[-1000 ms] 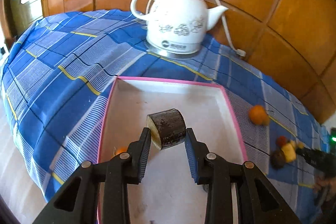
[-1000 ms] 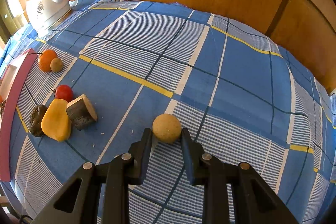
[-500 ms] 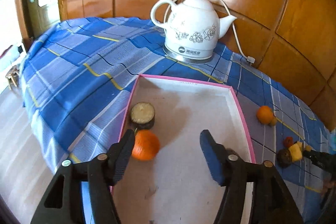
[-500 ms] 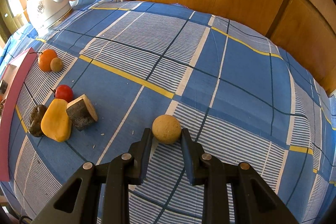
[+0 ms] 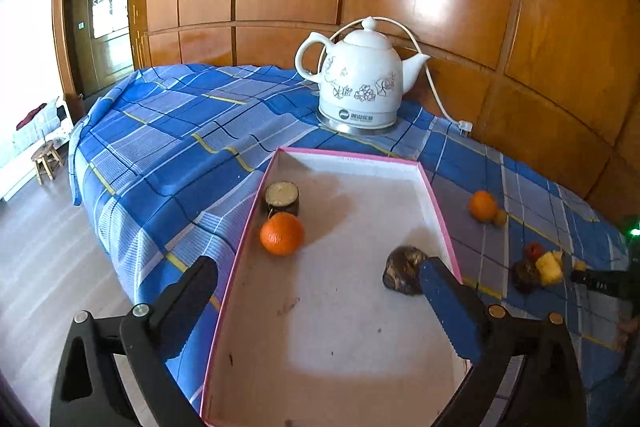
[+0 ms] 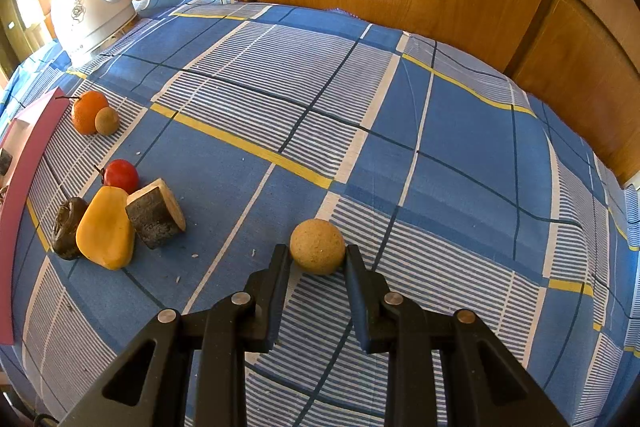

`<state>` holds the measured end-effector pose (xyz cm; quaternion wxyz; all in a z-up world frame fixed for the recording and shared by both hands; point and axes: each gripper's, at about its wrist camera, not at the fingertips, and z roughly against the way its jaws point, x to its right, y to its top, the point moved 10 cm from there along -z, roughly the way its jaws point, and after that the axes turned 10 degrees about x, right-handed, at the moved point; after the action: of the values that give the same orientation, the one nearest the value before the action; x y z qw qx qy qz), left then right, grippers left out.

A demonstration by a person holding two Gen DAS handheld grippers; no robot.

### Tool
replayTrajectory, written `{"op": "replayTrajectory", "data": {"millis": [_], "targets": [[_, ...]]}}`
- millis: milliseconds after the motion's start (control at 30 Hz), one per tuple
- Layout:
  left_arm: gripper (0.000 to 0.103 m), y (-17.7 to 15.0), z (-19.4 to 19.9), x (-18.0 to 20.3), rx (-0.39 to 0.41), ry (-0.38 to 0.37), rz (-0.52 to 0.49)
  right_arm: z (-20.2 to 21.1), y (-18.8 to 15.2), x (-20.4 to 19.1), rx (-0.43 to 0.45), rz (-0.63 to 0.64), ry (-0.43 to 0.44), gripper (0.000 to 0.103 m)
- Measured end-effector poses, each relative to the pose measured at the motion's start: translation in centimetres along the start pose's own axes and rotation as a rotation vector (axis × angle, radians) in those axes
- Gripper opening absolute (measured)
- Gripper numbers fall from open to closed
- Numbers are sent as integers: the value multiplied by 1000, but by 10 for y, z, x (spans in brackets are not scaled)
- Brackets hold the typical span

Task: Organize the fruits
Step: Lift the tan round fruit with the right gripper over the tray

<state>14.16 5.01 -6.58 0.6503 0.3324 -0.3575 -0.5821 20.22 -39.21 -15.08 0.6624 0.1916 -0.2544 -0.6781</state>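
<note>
A white tray with a pink rim (image 5: 352, 157) lies on the blue checked cloth. It holds a round bark-covered wood slice (image 5: 282, 197), an orange (image 5: 282, 233) and a dark lumpy fruit (image 5: 400, 267). My left gripper (image 5: 316, 271) hovers over the tray's near half. Its jaws are opening wide and nothing is between them. My right gripper (image 6: 317, 253) is shut on a tan ball (image 6: 317, 246) that rests on the cloth. To its left lie a wood chunk (image 6: 156, 213), a yellow pear (image 6: 106, 233), a dark fruit (image 6: 68, 227) and a red fruit (image 6: 121, 175).
A white kettle (image 5: 360, 83) with a cord stands behind the tray against the wooden wall. Another orange (image 6: 88, 111) and a small brown ball (image 6: 107, 121) sit near the tray's side (image 6: 24, 163). The cloth's left edge drops to the floor.
The left gripper let go of the wood slice, which now stands by the tray's left wall. Its jaws spread wide and it drew back and up. The right gripper stayed still.
</note>
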Motion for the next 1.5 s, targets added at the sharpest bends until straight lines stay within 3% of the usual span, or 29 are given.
{"op": "replayTrajectory", "data": {"millis": [233,1367,1500], "targets": [[102,-11,9,2,-6,25,-41,2,-1,-1,10,2,-6,29],[102,-23,10,-16,-46,26,0,1,0,0,6,-23,-5,27],[102,-20,10,-19,-46,27,0,16,15,-2,70,-46,11,27]]}}
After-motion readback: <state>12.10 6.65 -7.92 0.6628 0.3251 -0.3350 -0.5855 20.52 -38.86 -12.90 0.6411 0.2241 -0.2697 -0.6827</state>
